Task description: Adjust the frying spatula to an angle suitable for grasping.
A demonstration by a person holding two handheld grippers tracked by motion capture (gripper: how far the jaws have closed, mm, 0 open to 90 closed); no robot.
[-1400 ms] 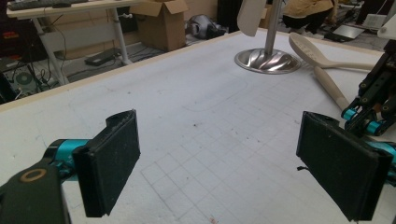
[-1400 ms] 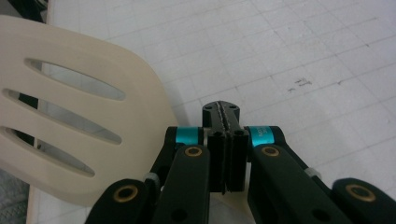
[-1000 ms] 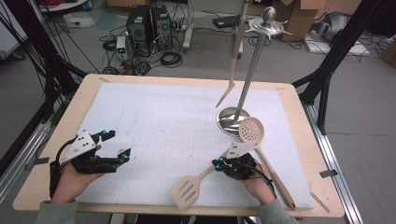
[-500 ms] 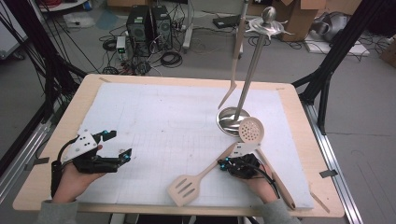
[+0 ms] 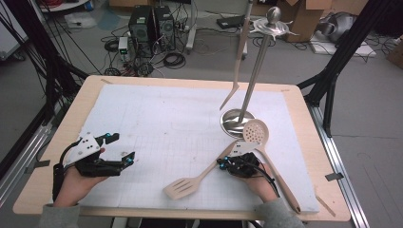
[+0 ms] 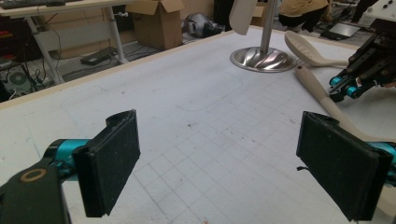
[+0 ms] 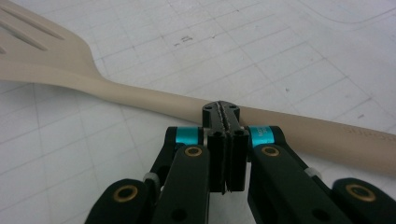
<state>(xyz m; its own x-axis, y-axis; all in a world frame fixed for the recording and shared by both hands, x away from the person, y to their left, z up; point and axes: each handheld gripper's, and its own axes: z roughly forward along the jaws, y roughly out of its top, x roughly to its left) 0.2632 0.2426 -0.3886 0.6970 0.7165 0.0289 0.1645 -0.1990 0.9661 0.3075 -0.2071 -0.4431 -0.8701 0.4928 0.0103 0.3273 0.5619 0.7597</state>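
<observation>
The right tool [image 7: 226, 114] has its two black jaws pressed flat together with nothing between them; their tips stand right at the near side of the slotted spatula [image 5: 199, 176], at or just above its handle, and whether they touch it cannot be told. The spatula is pale cream, with a round smooth handle that widens into a flat blade cut by long slots. It lies flat on the bench [image 5: 57, 142], its blade away to the left of the right tool and toward the person, and its handle running up past the jaw tips.

The left tool [image 6: 219, 163] is wide open and holds nothing, its pads parted over bare gridded mat; the spatula lies well off to its right.

Counted: two tools, one slotted spatula, and one round perforated skimmer [image 5: 256, 133] of the same cream colour, lying just beyond the right tool with its handle passing along that tool's right side. One more long cream utensil [image 5: 237, 61] hangs from the single metal stand [image 5: 259, 71], whose round base sits just beyond the skimmer.

The right hand [image 5: 259, 183] grips its tool low on the mat, jaws pointing away from the person and slightly left. The left hand [image 5: 76, 183] rests its tool on the mat near the bench's left edge, jaws pointing right.
</observation>
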